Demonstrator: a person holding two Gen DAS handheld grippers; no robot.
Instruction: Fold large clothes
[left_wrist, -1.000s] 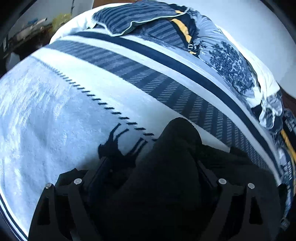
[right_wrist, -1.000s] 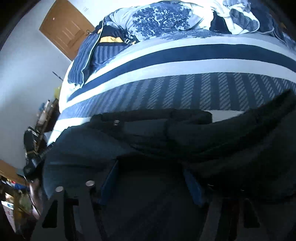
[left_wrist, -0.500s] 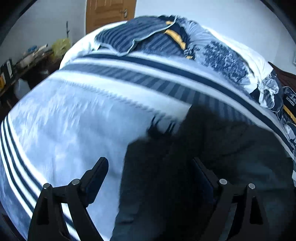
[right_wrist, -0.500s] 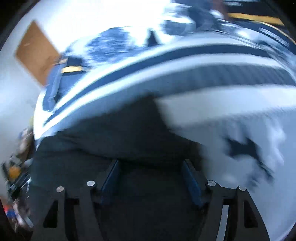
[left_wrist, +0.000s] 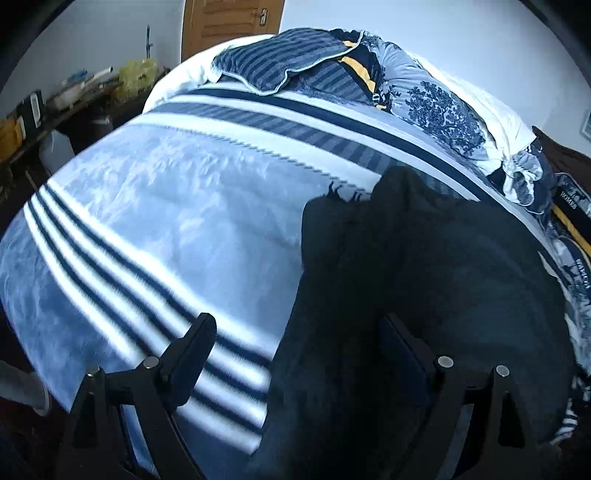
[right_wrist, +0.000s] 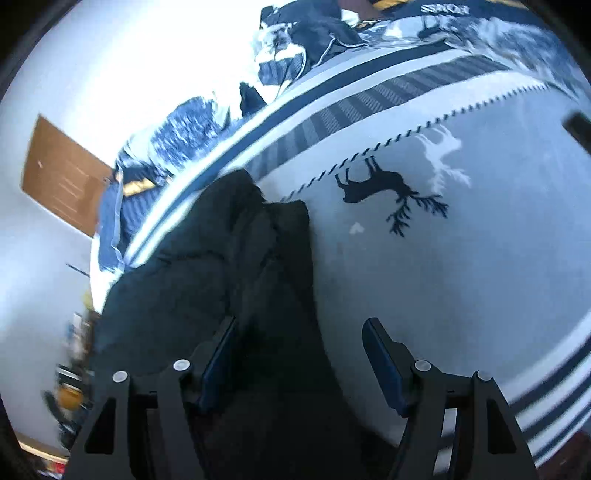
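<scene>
I see the bed's pale blue fleece blanket with navy stripes, and the bulky black padded garment lies heaped on it beside a dark reindeer print. My left tool and right tool both stand wide, gripping nothing

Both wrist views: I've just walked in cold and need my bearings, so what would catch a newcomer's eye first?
A dark garment lies heaped on the blue-and-white blanket, filling the lower right of the left wrist view. In the right wrist view, a dark reindeer figure stands out on the pale blanket just right of the garment. Both the left gripper and the right gripper have their fingers spread, with fabric between them.
</scene>
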